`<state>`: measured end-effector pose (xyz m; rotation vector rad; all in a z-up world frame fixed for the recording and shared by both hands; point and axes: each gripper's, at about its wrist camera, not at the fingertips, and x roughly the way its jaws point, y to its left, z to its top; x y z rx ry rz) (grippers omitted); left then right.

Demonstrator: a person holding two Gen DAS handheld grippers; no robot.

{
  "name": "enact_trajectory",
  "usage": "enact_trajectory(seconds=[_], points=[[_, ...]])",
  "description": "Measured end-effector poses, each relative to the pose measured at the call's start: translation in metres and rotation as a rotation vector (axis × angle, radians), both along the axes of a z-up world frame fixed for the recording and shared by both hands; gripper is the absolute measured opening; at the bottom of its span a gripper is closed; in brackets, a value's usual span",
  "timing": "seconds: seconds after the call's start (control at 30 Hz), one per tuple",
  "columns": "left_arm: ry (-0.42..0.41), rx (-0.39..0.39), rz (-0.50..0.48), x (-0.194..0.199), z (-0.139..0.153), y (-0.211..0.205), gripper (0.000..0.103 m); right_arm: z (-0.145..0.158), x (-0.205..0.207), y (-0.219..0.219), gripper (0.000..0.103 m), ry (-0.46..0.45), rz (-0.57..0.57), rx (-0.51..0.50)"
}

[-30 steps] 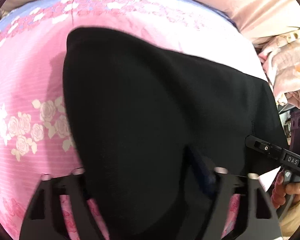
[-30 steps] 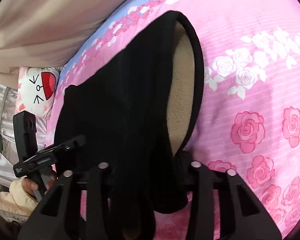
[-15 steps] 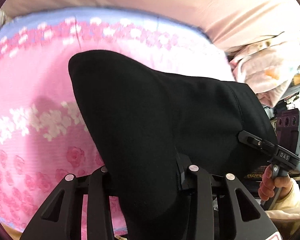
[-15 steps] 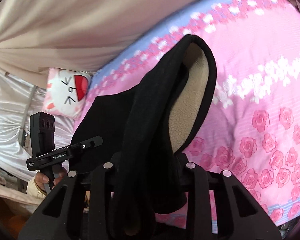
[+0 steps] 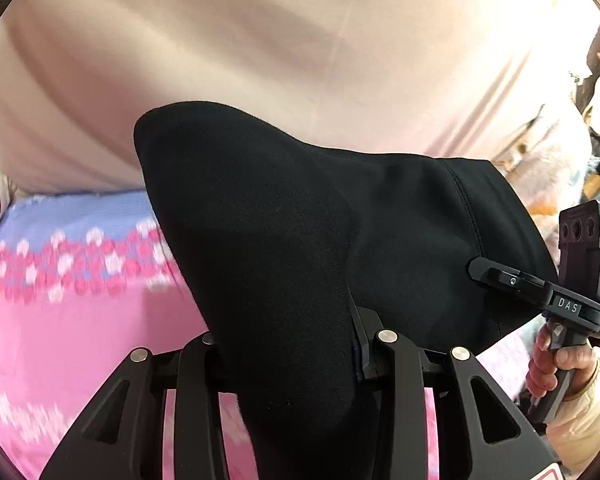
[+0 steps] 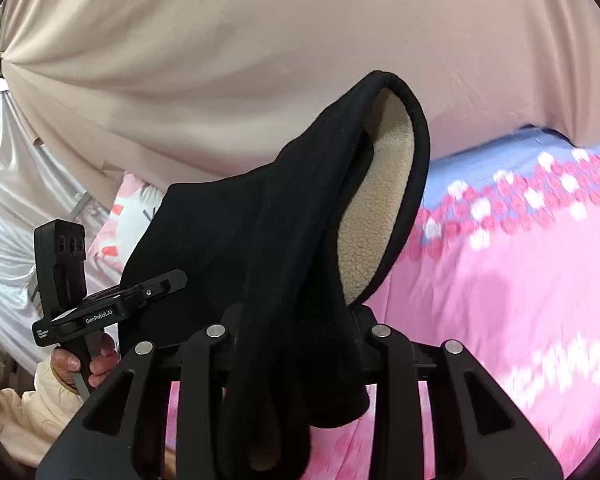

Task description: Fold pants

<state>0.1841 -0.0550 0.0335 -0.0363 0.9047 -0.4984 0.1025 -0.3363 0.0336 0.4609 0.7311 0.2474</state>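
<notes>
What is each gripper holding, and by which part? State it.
Both hold the black fleece-lined pants. The right gripper clamps bunched fabric beside the open, fleece-showing end; the left gripper clamps a plain black fold.

pants (image 5: 284, 240): 1 | grippers: 2, left (image 5: 288, 344), right (image 6: 296, 332) | pillows (image 6: 128, 216): 1, possibly more, hidden

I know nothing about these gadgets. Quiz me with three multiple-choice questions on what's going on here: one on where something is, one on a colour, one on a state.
1. Where are the pants?
A. flat on the bedspread
B. held up above the bedspread
C. in a drawer

2. What colour is the pants' lining?
A. beige
B. red
C. green

3. What are the left gripper and right gripper doing?
A. both hanging free
B. only one gripping
C. both clamped on the pants

Answers:
1 B: the pants hang over the pink bedspread.
2 A: fleece shows inside the opening.
3 C: fabric sits between each pair of fingers.
</notes>
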Motion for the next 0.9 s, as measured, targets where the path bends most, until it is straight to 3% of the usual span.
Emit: enact_trajectory(seconds=[0.13,0.27,0.53,0.6,0.63,0.7,0.77,0.83,0.9], points=[[-0.008,0.02,0.011,0.047,-0.027,0.0,0.033,-0.035,0.05,-0.013,0.031,0.02,-0.001,0.021],[0.044,0.029,0.013,0.091,-0.073,0.004,0.033,-0.079,0.091,-0.021,0.031,0.068,-0.008,0.036],[0.134,0.082,0.019,0.125,-0.167,0.013,0.036,-0.181,0.13,-0.036,0.033,0.193,-0.032,0.062],[0.128,0.065,0.012,0.125,-0.175,0.018,0.041,-0.189,0.129,-0.041,0.036,0.192,-0.036,0.076],[0.12,0.067,0.006,0.123,-0.177,0.018,0.043,-0.194,0.128,-0.044,0.043,0.193,-0.032,0.071],[0.104,0.104,0.013,0.12,-0.187,0.018,0.063,-0.201,0.124,-0.048,0.053,0.186,-0.028,0.074],[0.117,0.094,0.05,0.122,-0.199,0.029,0.07,-0.197,0.118,-0.055,0.055,0.198,-0.028,0.125],[0.108,0.062,0.092,0.115,-0.19,0.043,0.069,-0.181,0.098,-0.072,0.059,0.208,-0.098,0.11],[0.045,0.084,0.165,0.095,-0.16,0.062,0.068,-0.145,0.063,-0.091,0.06,0.172,-0.239,0.04]])
